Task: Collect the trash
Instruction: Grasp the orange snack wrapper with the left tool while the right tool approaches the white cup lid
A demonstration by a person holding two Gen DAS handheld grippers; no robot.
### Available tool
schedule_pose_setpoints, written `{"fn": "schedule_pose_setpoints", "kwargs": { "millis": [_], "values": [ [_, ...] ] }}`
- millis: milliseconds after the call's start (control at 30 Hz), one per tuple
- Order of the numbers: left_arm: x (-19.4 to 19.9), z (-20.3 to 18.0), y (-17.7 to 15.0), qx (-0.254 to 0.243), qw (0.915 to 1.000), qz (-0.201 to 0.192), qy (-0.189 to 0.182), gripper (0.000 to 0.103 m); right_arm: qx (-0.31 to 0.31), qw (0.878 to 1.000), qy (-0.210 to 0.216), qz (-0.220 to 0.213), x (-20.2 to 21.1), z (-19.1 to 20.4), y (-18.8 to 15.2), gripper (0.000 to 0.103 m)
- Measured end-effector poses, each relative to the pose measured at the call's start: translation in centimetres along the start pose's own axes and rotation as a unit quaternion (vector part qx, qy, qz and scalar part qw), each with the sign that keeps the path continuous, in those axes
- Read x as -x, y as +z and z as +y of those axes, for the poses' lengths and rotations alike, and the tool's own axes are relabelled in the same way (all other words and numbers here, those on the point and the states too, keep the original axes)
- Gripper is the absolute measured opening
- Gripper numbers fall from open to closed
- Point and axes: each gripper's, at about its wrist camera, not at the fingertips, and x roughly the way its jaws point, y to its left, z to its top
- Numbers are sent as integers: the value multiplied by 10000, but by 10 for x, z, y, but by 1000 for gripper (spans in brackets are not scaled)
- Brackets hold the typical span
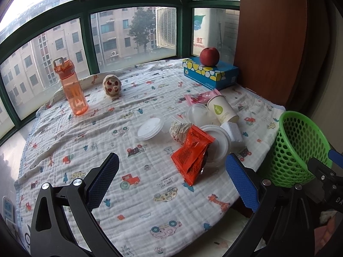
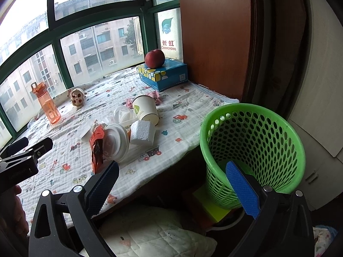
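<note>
Trash cluster, mid-tabletop (image 1: 133, 194): snack packet (image 1: 190, 156) leaning on lidded bowl (image 1: 216, 143); foam block (image 1: 232, 132) beside; paper cup (image 1: 221, 109) behind. Basket (image 2: 253, 150) off the right edge. Apple (image 1: 209, 56) on tissue box (image 1: 210, 72), rear right. Bottle (image 1: 71, 90) rear left.

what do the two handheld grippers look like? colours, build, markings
Both match: the left gripper and right gripper have black skeletal linkage arms with cutouts and silver pivot bolts. Each finger carries a blue pad with fine ribbed texture and a serrated edge. White lettering on the right gripper's body, in the left view, is cut off by the frame. No cables or sleeves in view.
</note>
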Motion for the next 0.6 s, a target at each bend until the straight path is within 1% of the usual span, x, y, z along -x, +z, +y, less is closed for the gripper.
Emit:
{"fn": "schedule_pose_setpoints", "kwargs": {
  "millis": [67,267,333,500,600],
  "values": [
    [-4,0,2,-19,10000,42,-35,98,6,10000,5,14,-3,-1,3,97],
    [-19,0,3,-113,9993,169,-313,97,25,10000,11,71,-13,-1,8,97],
    [-25,-1,4,-163,9990,195,-366,96,30,9999,18,100,-17,-1,9,97],
    [-48,-2,4,-262,9969,348,-649,87,87,9998,59,172,-26,0,12,97],
    [-62,-4,3,-398,9950,440,-807,86,122,9996,86,225,-32,2,13,97]
  ]
}}
